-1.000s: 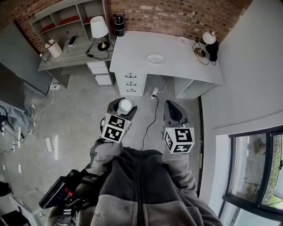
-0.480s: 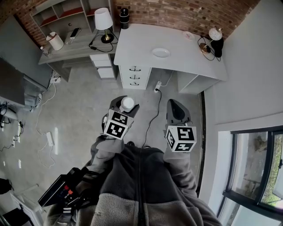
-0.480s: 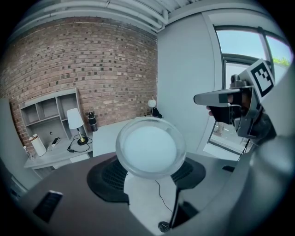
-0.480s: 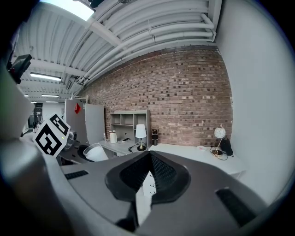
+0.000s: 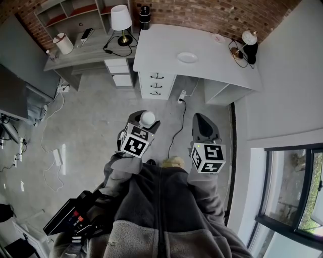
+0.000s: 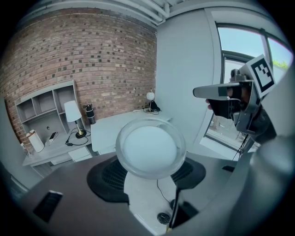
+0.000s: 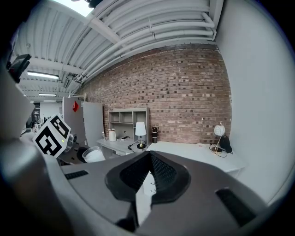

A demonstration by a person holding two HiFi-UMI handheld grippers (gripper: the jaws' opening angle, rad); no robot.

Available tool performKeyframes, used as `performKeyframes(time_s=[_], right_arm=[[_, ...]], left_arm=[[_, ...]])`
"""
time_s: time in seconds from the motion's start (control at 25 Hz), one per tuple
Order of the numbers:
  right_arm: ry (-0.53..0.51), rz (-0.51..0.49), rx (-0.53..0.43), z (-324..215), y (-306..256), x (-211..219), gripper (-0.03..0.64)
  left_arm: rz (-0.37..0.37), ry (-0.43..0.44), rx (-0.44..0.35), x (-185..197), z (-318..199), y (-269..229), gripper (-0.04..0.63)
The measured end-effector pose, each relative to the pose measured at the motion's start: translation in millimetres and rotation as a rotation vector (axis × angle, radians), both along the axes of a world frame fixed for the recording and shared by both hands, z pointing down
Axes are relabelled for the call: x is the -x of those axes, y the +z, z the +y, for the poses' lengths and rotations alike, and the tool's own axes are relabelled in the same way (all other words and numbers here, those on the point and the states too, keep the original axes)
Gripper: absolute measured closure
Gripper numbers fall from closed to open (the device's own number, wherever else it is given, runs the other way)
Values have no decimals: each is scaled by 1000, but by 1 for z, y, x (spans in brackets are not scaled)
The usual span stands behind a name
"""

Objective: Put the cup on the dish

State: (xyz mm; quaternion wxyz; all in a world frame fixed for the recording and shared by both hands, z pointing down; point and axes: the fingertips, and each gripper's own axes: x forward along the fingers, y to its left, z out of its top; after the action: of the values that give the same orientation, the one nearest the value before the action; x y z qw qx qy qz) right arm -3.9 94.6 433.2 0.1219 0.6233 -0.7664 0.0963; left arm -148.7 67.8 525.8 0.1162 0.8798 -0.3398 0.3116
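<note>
A small pale cup [image 5: 147, 118] sits between the jaws of my left gripper [image 5: 144, 121], held over the grey floor. In the left gripper view the cup [image 6: 150, 146] fills the middle, its round rim facing the camera, and the left gripper [image 6: 148, 171] is shut on it. The white dish [image 5: 187, 57] lies on the white desk [image 5: 217, 60] well ahead of both grippers. My right gripper [image 5: 203, 126] is level with the left and holds nothing. Its jaws [image 7: 148, 173] are shut. From the right gripper view the cup [image 7: 93, 155] shows at the left.
The desk has drawers [image 5: 154, 83] at its left end. A table lamp [image 5: 121, 20] stands on a lower grey desk [image 5: 81, 50]. A black bottle [image 5: 145, 14] and a small globe lamp [image 5: 248, 38] stand near the brick wall. A cable [image 5: 176, 126] runs across the floor.
The desk and dish have slid up and to the right in the head view. Both grippers keep their pose, the cup still in the left one. A shoe tip now shows between them.
</note>
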Motion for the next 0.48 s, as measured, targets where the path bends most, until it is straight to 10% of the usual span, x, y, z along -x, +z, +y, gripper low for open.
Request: performKeyframes(time_s=[0.48], right_arm=[[16, 7, 17, -28, 1, -19, 617]], left_arm=[[-3, 12, 41, -10, -23, 8, 336]])
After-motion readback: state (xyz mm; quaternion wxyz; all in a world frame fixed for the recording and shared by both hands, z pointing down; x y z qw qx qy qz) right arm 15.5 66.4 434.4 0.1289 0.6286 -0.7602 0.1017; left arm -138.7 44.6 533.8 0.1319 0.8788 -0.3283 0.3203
